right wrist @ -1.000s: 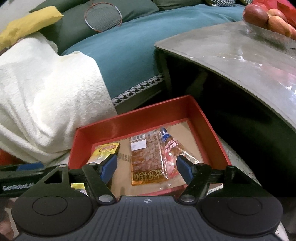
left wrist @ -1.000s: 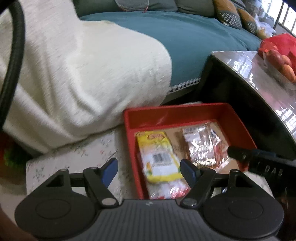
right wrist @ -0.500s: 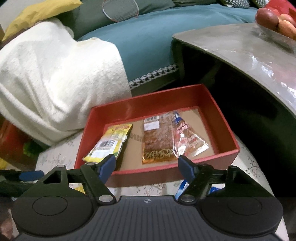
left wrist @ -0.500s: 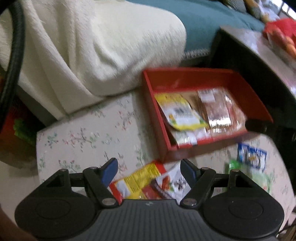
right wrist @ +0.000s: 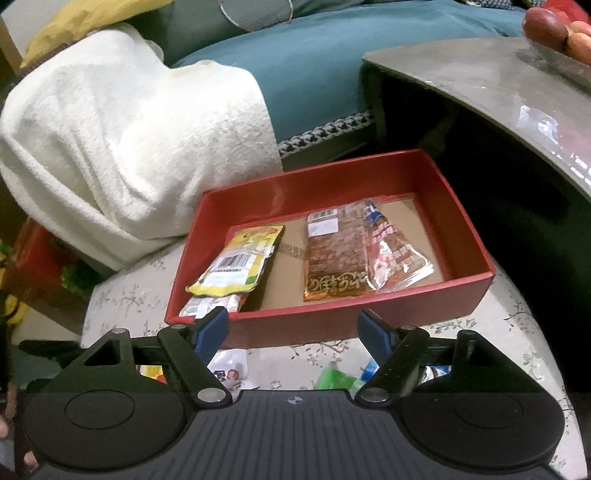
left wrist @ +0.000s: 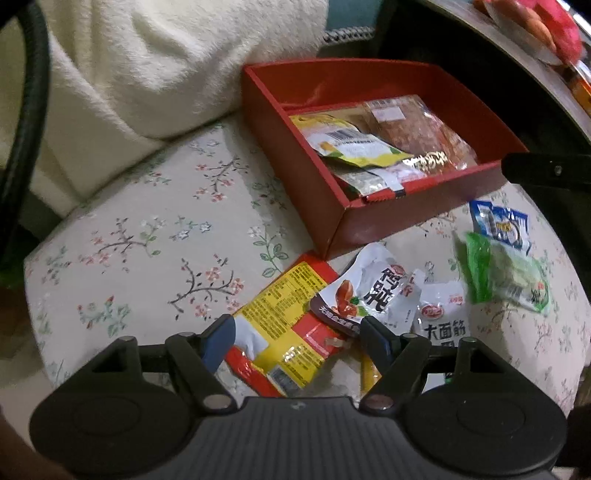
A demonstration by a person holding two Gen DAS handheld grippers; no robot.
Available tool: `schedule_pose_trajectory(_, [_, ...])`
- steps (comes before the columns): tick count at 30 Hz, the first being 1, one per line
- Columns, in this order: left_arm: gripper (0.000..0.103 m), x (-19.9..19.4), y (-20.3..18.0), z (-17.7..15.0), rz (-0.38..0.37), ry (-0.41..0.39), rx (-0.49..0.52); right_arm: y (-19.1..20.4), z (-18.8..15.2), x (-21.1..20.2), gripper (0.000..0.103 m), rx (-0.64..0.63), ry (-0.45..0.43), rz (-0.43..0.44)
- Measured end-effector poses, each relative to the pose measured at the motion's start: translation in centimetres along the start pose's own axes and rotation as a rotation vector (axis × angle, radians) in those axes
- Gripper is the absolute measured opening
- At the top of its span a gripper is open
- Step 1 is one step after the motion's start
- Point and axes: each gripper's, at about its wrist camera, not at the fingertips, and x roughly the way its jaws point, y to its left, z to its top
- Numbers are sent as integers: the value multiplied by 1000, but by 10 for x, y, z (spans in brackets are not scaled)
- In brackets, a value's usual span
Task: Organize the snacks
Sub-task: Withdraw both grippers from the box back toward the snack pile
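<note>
White packet (left wrist: pixel 373 291) printed "鸭肫"; neighbouring packet (left wrist: pixel 441 321) printed "大面筋". Both lie just ahead of the left tool (left wrist: pixel 297 334), released. Right tool (right wrist: pixel 293 326) released, before the red box (right wrist: pixel 461 221).

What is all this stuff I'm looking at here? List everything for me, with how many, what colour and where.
Red box: one, red, on the floral cushion.
Packets in the box: at least four; yellow packet, a red-and-white one under it, brown packet, clear red-printed packet.
Loose packets on the cushion: at least five; yellow-and-red packet, white packet, second white packet, green packet, blue-and-white packet.
Floral cushion: one, cream with flowers, under everything.
White blanket: one, behind the box.
Teal sofa: one, at the back.
Grey table: one, right, with reddish fruit on it.
Left gripper: open, over the loose packets.
Right gripper: open, before the box.
</note>
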Motion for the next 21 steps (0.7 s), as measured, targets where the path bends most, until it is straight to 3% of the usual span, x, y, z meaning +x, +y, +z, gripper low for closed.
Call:
schedule_pose_trajectory(5, [69,7,5,1,-61,7,25,6,-3,6,82,-24,23,3])
schedule_pose_trajectory(8, [72,8,-3,-4,-59,8,75,8,-2,9,82,-26,32,8])
schedule_pose_trajectory(21, [72,-9,-51,-55,-100,60,174,19,-8,7,84,-55,46,41])
